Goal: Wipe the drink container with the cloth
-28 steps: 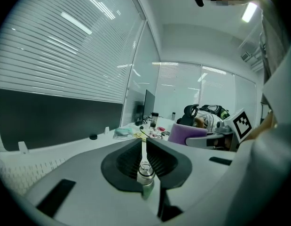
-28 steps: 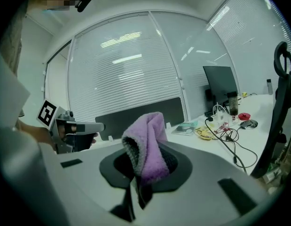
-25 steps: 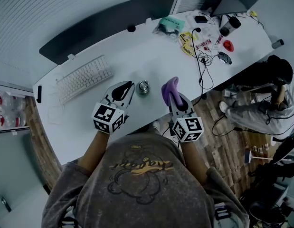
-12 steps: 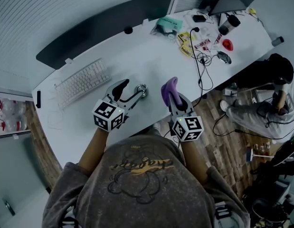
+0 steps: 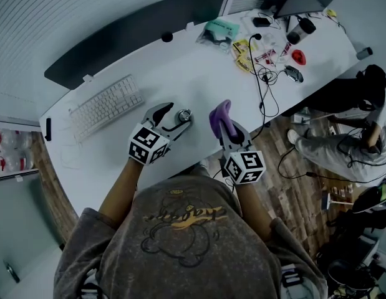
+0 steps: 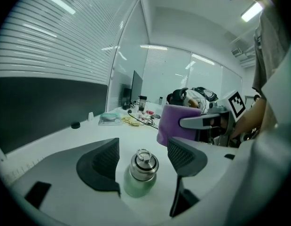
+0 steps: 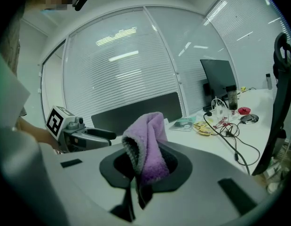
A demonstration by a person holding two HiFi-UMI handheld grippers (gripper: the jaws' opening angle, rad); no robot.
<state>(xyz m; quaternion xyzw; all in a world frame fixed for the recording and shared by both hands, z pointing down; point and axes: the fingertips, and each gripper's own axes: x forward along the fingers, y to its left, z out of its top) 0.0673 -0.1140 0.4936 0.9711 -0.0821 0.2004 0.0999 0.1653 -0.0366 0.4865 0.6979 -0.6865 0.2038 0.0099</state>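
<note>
A small green drink bottle (image 6: 140, 172) with a steel ring cap stands upright on the white desk (image 5: 180, 73). My left gripper (image 6: 143, 161) is open; its jaws have just been opening and now stand either side of the bottle (image 5: 184, 115) with gaps, not touching it. My right gripper (image 7: 144, 166) is shut on a purple cloth (image 7: 147, 147), which sticks up out of the jaws. In the head view the cloth (image 5: 220, 116) hangs just right of the bottle, and my left gripper (image 5: 176, 118) reaches in from the left.
A white keyboard (image 5: 105, 106) lies to the left on the desk. A dark monitor back (image 5: 130, 36) runs along the far side. Cables, packets and a tumbler (image 5: 301, 28) crowd the far right end. A person (image 5: 367, 104) sits beyond the desk's right edge.
My left gripper was shut and left of the bottle; it has opened, dropped and moved forward so its jaws flank the bottle. The right gripper with the cloth has stayed put.
</note>
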